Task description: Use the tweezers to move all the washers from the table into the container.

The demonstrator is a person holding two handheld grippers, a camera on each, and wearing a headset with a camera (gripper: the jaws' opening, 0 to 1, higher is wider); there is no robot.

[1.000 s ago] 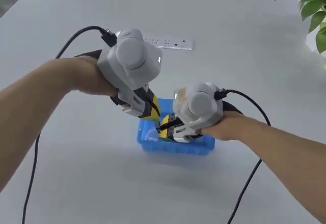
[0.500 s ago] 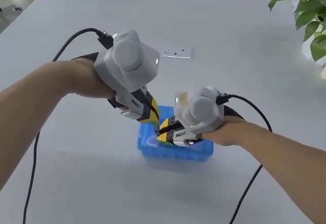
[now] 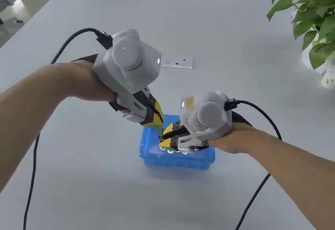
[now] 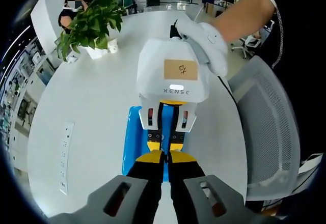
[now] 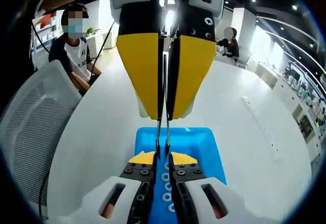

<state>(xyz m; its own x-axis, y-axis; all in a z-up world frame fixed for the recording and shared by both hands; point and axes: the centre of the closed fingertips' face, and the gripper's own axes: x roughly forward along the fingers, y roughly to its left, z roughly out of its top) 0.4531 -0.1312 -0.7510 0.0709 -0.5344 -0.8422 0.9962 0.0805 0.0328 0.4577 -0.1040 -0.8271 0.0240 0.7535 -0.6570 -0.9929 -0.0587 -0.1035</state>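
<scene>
The left tongs are clamped on the slim steel tweezers, and the right tongs seem closed across the tweezers' arms near the tips. Just below, small flat metal washers are seen in a row on the floor of the blue rectangular plastic container, set on the white table. Such washers are judged light, hard and slippery; each is best pinched across its ring

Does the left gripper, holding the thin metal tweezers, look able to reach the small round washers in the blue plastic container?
Probably yes. The tweezers in the left gripper point into the open blue container, tips close to the washers. The right gripper flanks the tips without covering the washers.
</scene>
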